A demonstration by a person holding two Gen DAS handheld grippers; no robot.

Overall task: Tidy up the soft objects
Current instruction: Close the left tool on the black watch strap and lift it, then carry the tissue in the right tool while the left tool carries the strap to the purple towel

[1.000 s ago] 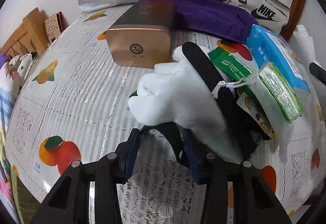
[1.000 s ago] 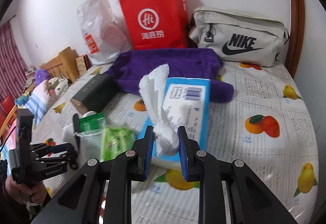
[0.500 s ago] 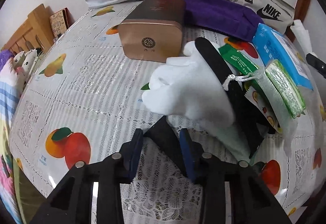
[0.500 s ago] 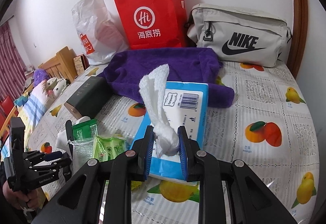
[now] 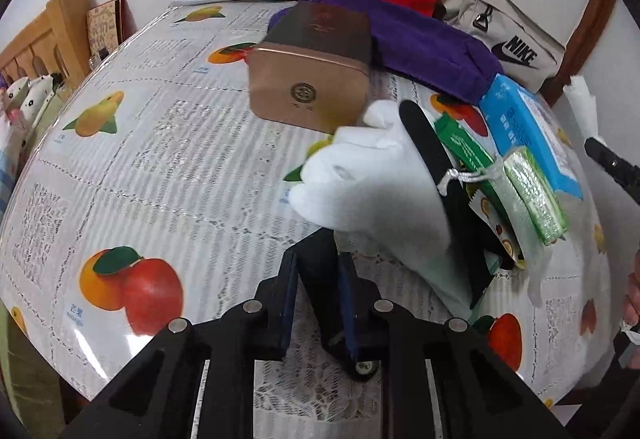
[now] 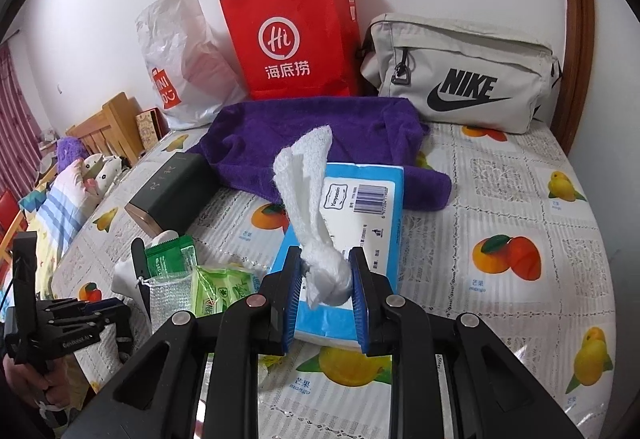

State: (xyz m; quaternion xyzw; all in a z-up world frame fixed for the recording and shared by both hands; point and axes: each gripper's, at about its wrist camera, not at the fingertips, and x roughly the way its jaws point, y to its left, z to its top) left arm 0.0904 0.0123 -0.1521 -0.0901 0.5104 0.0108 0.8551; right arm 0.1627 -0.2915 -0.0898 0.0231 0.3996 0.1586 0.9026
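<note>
My left gripper (image 5: 318, 279) is low in the left wrist view; its jaws are closing, and a fold of black fabric (image 5: 320, 259) fills the gap between the blue pads. That black strip (image 5: 424, 143) runs back under a white soft cloth (image 5: 368, 191). In the right wrist view my right gripper (image 6: 326, 281) is shut on the knotted end of a white woven cloth (image 6: 304, 175), held above a blue tissue pack (image 6: 360, 207). The left gripper (image 6: 116, 309) shows at that view's lower left, in a person's hand.
On the fruit-print tablecloth (image 5: 160, 167) lie a bronze tin box (image 5: 308, 87), a purple towel (image 6: 320, 143), a green packet (image 5: 464, 147) and a mesh pouch with green tissues (image 5: 532, 195). A red paper bag (image 6: 292, 39), a white plastic bag (image 6: 180, 59) and a Nike bag (image 6: 460, 79) line the wall.
The left gripper's jaws have narrowed onto the black fabric fold, and the gripper has shifted a little across the table. The right gripper holds the white cloth as before.
</note>
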